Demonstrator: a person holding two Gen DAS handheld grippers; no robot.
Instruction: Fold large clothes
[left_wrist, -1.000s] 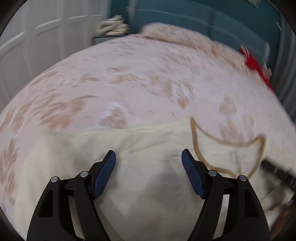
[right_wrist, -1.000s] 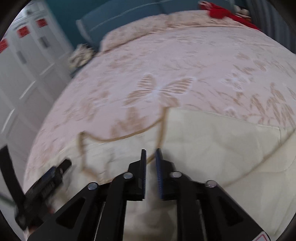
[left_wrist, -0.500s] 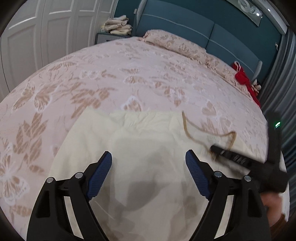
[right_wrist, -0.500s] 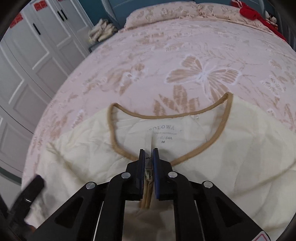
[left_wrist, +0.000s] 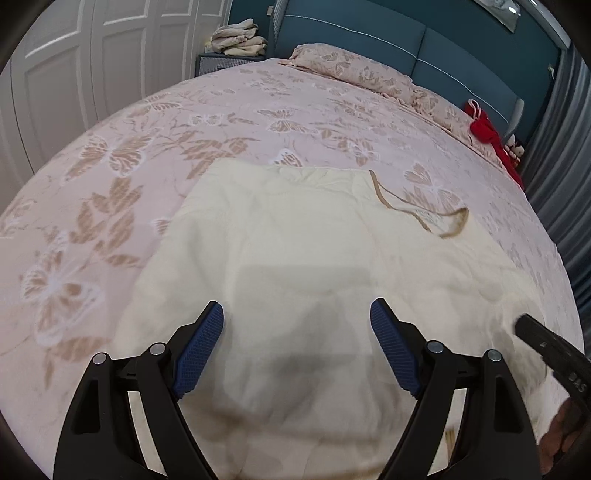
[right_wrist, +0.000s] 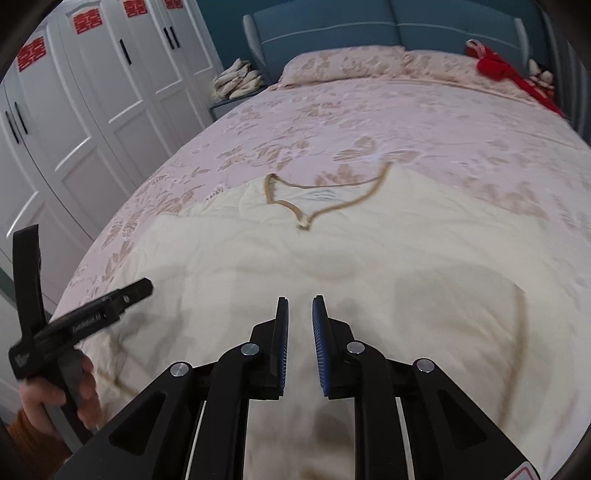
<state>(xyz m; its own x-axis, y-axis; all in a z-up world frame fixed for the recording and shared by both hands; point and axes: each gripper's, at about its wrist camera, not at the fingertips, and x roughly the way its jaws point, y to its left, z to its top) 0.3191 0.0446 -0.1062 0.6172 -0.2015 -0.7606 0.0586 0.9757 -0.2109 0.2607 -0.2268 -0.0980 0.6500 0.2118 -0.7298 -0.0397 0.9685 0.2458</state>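
A cream quilted garment (left_wrist: 295, 240) lies spread flat on the bed, its tan-trimmed neckline (left_wrist: 417, 210) at the far end. From the right wrist the same garment (right_wrist: 332, 258) fills the foreground, with the neckline (right_wrist: 314, 199) lying loose ahead. My left gripper (left_wrist: 297, 314) hovers over the garment's near part, open wide, with nothing between its blue pads. My right gripper (right_wrist: 299, 299) has its jaws opening to a narrow gap with nothing in it. In that view the left gripper (right_wrist: 147, 286) also shows at the left, held by a hand (right_wrist: 55, 398).
The pink butterfly-print bedspread (left_wrist: 166, 147) surrounds the garment. Pillows (right_wrist: 343, 62) and a teal headboard (right_wrist: 388, 22) stand at the far end, a red cloth (right_wrist: 498, 70) at the far right. White wardrobe doors (right_wrist: 92, 92) and a nightstand with folded laundry (left_wrist: 236, 40) flank the left side.
The right gripper let go of the neckline's front and drew back, so the neckline now lies farther ahead. The left gripper also pulled back over the garment, still open.
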